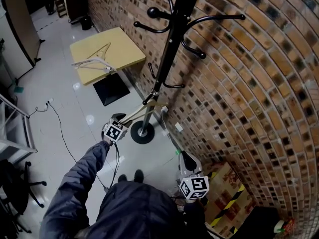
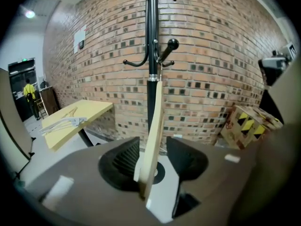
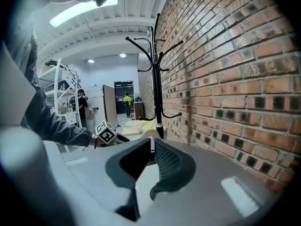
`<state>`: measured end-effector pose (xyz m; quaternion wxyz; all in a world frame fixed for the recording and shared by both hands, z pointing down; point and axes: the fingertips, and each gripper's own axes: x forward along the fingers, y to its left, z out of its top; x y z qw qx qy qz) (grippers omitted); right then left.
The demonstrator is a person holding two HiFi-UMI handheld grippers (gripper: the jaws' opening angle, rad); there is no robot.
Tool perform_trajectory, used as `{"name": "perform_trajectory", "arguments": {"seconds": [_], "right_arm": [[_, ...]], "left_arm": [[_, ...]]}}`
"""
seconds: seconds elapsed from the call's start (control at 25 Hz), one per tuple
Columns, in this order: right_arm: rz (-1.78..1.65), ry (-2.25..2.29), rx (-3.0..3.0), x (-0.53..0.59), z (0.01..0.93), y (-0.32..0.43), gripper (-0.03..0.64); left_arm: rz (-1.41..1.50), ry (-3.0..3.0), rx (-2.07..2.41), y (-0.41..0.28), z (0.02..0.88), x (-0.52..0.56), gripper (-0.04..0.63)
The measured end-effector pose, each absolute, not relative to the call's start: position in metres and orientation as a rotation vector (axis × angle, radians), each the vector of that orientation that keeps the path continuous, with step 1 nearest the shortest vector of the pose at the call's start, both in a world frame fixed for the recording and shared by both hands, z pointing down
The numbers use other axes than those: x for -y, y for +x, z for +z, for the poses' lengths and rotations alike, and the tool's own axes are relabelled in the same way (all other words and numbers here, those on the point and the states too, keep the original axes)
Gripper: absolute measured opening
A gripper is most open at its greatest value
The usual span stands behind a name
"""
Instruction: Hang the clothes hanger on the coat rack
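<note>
Left tool (image 2: 153,147) is closest in my feed, jaws parted. The pale wooden clothes hanger (image 2: 156,112) stands edge-on between them and nothing is pinching it. The hanger's long axis runs from those jaws up and away to the tall black metal coat rack (image 1: 172,39), with its top end right at the pole by a low peg. Can't tell if it's actually hooked. Left is the nearer hand by far. Right tool (image 3: 151,147) hangs beside the brick wall (image 1: 259,83), jaws together, empty.

The coat rack (image 1: 172,39) is glossy black metal; the hanger (image 2: 153,140) is smooth pale wood. The wall (image 1: 259,83) is rough brick, the floor (image 1: 65,108) smooth and shiny, and the counter (image 1: 124,46) matt yellow.
</note>
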<state>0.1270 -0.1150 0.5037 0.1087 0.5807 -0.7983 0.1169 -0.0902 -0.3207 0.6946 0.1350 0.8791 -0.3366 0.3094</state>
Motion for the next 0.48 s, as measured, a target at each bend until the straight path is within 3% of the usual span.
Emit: {"name": "perform_trajectory", "arguments": {"seconds": [0.24,0.48], "right_arm": [[0.319,1.644,2.408,0.127,0.504,0.116,0.031],[0.299,1.527,2.472,0.136,0.51,0.087,0.031]], "left_arm": [[0.891,2.595,1.065,-0.103,0.676,0.305,0.212],[0.629,2.623,1.042,-0.093,0.619,0.231,0.212]]}}
